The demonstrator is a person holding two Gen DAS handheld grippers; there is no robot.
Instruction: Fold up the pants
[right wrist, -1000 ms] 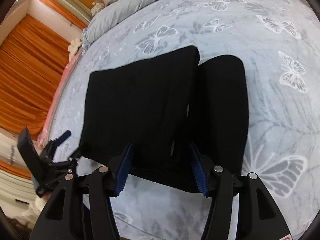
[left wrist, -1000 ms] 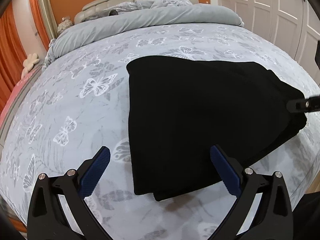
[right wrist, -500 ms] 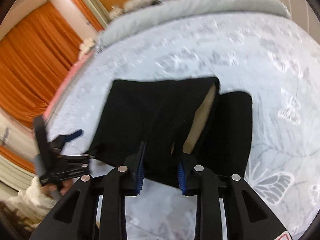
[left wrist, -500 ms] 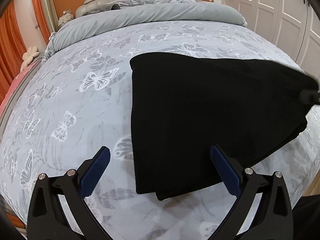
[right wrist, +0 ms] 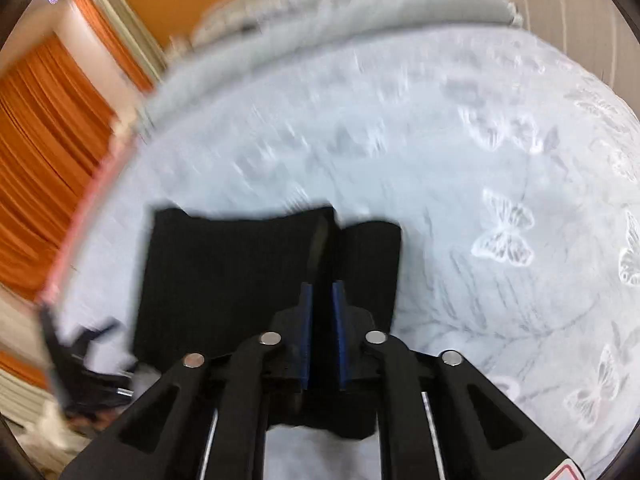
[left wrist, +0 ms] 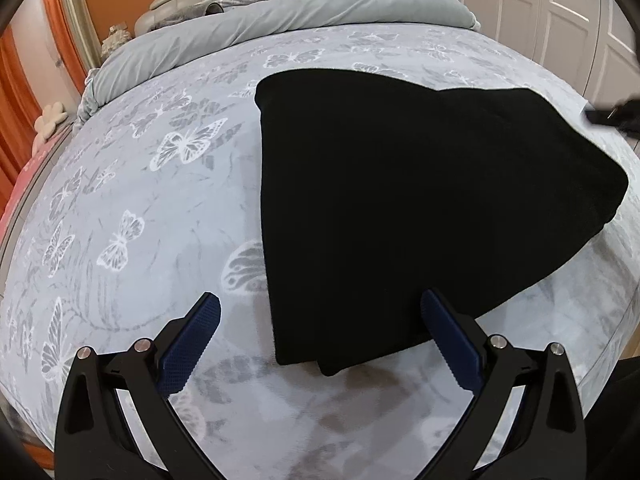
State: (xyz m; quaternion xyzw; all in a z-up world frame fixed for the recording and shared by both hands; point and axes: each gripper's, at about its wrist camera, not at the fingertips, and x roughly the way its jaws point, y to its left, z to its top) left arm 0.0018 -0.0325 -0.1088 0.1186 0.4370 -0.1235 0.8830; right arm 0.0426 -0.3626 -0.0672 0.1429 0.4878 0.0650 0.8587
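The black pants [left wrist: 400, 208] lie folded on the butterfly-print bed cover, their near corner between my left fingers. My left gripper [left wrist: 320, 340] is open and empty, hovering just in front of the pants' near edge. In the right wrist view, which is motion-blurred, my right gripper [right wrist: 321, 312] is shut on the near edge of the pants [right wrist: 224, 272] and lifts a fold so the cloth rises toward the pads. The right gripper shows blurred at the far right of the left wrist view [left wrist: 616, 116]. The left gripper shows at the lower left of the right wrist view [right wrist: 84, 364].
The grey bed cover [left wrist: 160, 220] spreads around the pants. A rolled grey duvet [left wrist: 280, 20] and headboard lie at the far end. White wardrobe doors [left wrist: 560, 8] stand to the right, orange curtains [right wrist: 44, 160] to the left. The bed edge runs near my right side.
My right gripper has closed from open onto the pants' edge and pulled up and back, lifting the fold. My left gripper has stayed open and drifted slightly.
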